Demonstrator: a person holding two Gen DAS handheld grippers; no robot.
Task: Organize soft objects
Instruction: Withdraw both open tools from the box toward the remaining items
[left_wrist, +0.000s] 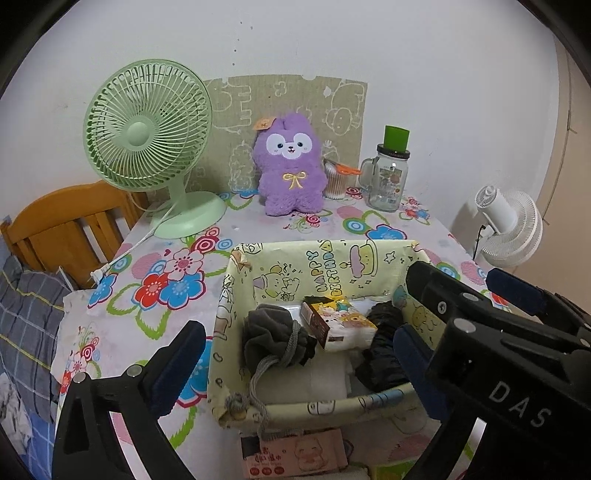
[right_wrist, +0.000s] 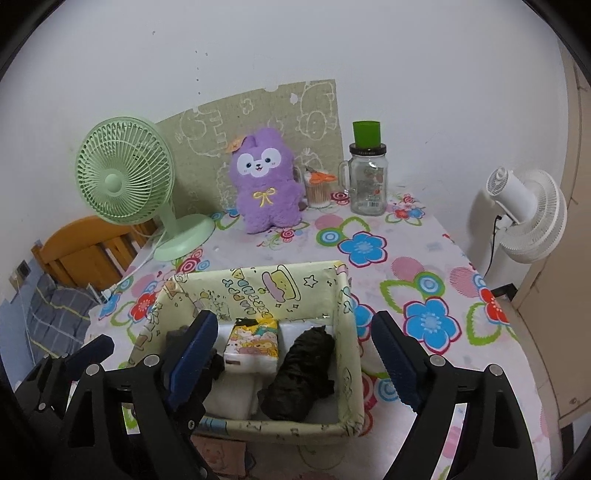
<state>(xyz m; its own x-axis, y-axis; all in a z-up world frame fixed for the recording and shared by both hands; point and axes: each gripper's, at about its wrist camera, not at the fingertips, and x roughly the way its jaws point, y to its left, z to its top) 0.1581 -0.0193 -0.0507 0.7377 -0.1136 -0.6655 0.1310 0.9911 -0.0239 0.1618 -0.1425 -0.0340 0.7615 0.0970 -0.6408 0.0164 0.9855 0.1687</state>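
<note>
A yellow cartoon-print box (left_wrist: 325, 260) (right_wrist: 343, 332) stands on the floral table. It holds a grey drawstring pouch (left_wrist: 275, 338), a cartoon tissue pack (left_wrist: 338, 321) (right_wrist: 253, 341), a black bundle (left_wrist: 382, 345) (right_wrist: 301, 373) and white folded cloth (left_wrist: 301, 380) (right_wrist: 234, 397). A purple plush (left_wrist: 290, 164) (right_wrist: 266, 181) sits upright at the back by the wall. My left gripper (left_wrist: 299, 345) is open and empty, straddling the box's near left part. My right gripper (right_wrist: 293, 358) is open and empty above the box's near side; the other gripper shows at the left wrist view's right (left_wrist: 517, 332).
A green desk fan (left_wrist: 147, 147) (right_wrist: 127, 181) stands back left, its cord across the table. A cotton-swab cup (left_wrist: 336, 181) (right_wrist: 319, 188) and a glass jar with green cap (left_wrist: 388, 173) (right_wrist: 367, 177) stand right of the plush. A pink packet (left_wrist: 299, 454) lies before the box. A white fan (right_wrist: 524, 214) stands off-table.
</note>
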